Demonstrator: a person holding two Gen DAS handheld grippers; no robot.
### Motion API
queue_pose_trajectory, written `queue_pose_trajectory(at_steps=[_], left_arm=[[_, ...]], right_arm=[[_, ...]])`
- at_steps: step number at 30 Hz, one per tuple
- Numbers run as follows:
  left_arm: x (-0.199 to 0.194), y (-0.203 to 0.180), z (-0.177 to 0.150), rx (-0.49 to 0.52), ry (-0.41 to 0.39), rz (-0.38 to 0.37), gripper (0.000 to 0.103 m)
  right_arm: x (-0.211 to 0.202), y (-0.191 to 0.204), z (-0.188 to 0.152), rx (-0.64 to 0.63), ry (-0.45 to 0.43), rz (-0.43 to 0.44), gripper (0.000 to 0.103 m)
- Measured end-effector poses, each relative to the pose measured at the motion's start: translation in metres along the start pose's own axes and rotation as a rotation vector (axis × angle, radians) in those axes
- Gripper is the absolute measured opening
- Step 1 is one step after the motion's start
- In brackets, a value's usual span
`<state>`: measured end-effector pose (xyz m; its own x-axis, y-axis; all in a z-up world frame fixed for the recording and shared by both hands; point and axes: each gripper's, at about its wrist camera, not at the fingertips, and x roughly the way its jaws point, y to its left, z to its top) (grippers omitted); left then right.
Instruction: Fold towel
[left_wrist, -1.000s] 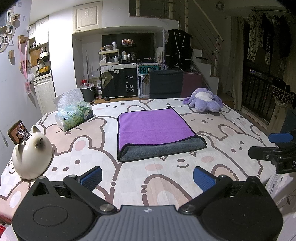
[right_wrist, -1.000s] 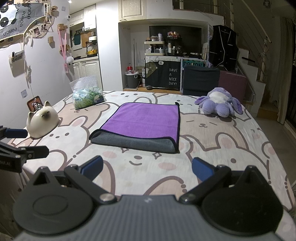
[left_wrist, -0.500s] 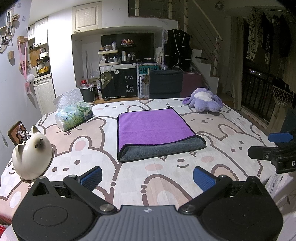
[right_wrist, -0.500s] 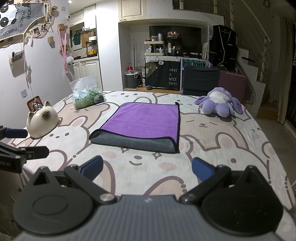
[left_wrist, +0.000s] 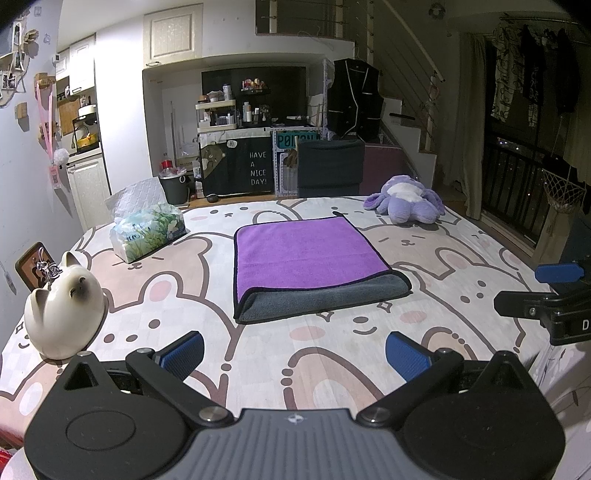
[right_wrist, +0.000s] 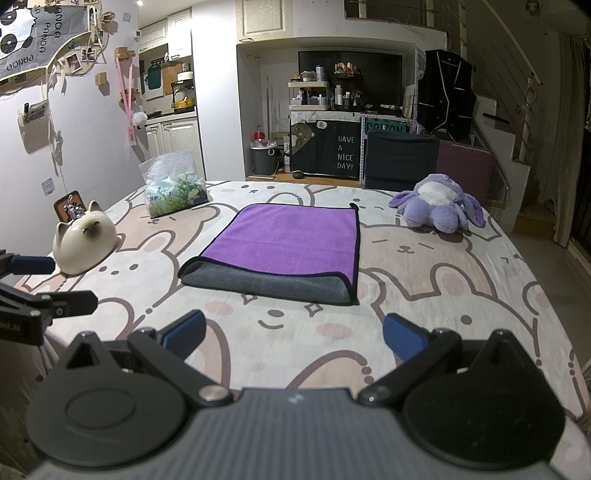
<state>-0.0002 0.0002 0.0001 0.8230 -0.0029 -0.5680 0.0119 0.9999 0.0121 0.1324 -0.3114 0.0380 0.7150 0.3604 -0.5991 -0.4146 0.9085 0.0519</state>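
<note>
A towel (left_wrist: 306, 254), purple on top and grey underneath, lies folded flat in the middle of the table; its grey fold faces me. It also shows in the right wrist view (right_wrist: 288, 247). My left gripper (left_wrist: 293, 354) is open and empty, held back near the table's front edge, well short of the towel. My right gripper (right_wrist: 291, 336) is open and empty too, at the same distance. Each gripper shows at the edge of the other's view: the right one (left_wrist: 546, 295) and the left one (right_wrist: 40, 284).
The table (left_wrist: 461, 258) has a bunny-print cloth. A white cat-shaped ceramic (left_wrist: 62, 306) sits front left, a tissue pack (left_wrist: 147, 232) back left, a purple plush toy (left_wrist: 406, 203) back right. A small framed object (left_wrist: 31, 266) stands at the left edge.
</note>
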Motion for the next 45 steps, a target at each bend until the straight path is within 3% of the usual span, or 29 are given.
queue_pose_trajectory(at_steps=[23,33,45], left_arm=[[-0.005,-0.001,0.01,0.015,-0.036,0.024,0.103],[-0.005,0.0,0.03,0.001,-0.096,0.023,0.103],[0.025,0.005,0.054,0.014,-0.064,0.038,0.103]], right_arm=[[-0.006,0.001,-0.001,0.004,-0.03,-0.023,0.103],[-0.006,-0.003,0.006,0.014,-0.052,-0.04,0.103],[0.005,-0.009,0.019,-0.01,-0.078,-0.054,0.103]])
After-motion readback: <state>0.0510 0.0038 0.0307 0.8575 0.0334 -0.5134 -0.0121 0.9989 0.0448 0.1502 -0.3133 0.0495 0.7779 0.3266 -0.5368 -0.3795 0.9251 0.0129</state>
